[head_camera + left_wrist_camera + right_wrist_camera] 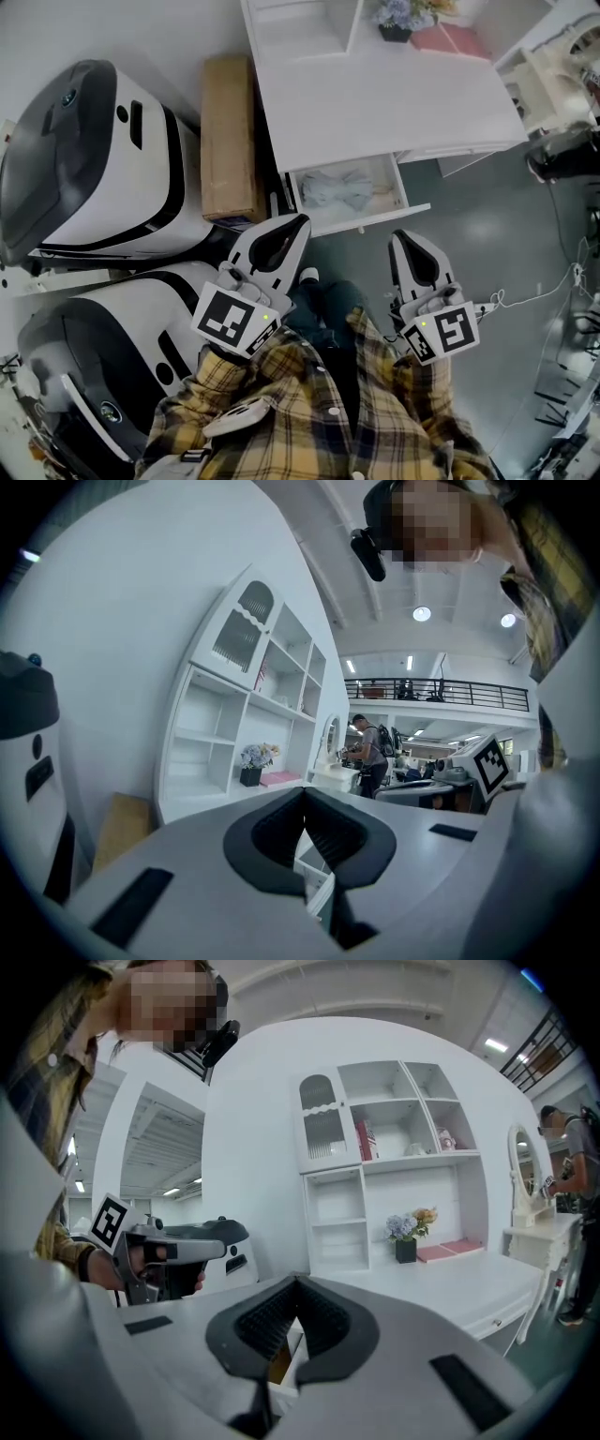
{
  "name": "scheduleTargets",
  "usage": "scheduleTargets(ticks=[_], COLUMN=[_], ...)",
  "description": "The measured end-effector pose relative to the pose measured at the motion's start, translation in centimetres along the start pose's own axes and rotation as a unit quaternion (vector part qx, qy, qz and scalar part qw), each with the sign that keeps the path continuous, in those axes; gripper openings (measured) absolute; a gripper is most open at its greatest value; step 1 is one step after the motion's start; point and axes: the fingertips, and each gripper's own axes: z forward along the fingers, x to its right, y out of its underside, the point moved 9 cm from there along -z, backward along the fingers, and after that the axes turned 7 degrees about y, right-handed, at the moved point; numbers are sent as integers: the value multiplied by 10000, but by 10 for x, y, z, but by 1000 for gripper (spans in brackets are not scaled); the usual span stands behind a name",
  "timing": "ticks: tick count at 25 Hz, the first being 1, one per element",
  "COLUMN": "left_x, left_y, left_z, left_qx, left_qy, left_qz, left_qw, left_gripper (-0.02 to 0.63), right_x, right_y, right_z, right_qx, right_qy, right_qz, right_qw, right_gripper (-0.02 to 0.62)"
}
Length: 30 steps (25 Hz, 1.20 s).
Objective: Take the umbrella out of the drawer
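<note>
Marker-topped left gripper (300,222) and right gripper (405,235), both closed, face drawer (371,219).

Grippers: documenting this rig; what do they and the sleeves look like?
The left gripper and right gripper are white shells with black ribbed pads, each bearing a cube of black-and-white square markers. A thin white cable trails from the right one. Sleeves are yellow plaid.

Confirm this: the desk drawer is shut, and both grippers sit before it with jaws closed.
Not shut: the head view shows the drawer pulled open. The left gripper and right gripper do sit before it, jaws closed.
</note>
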Motion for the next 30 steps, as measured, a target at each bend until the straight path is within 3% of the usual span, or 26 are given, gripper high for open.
scheduleTargets(ticks=[7, 16, 30], left_x=[-11, -34, -83], left_y=[6, 2, -22], left_z=[4, 34, 117], left_qx=[-68, -81, -83], left_qy=[30, -205, -894], left_qz=[-153, -225, -208], left_qw=[9999, 9995, 9957], left_gripper=[20, 20, 20], right_x=[1, 27, 106], right_y=[0, -4, -45], right_z=[12, 54, 170], right_qx=[-188, -289, -235], right_qy=[3, -290, -1179], right_qz=[22, 66, -165], right_qw=[9998, 9991, 9926], right_gripper=[17, 17, 17])
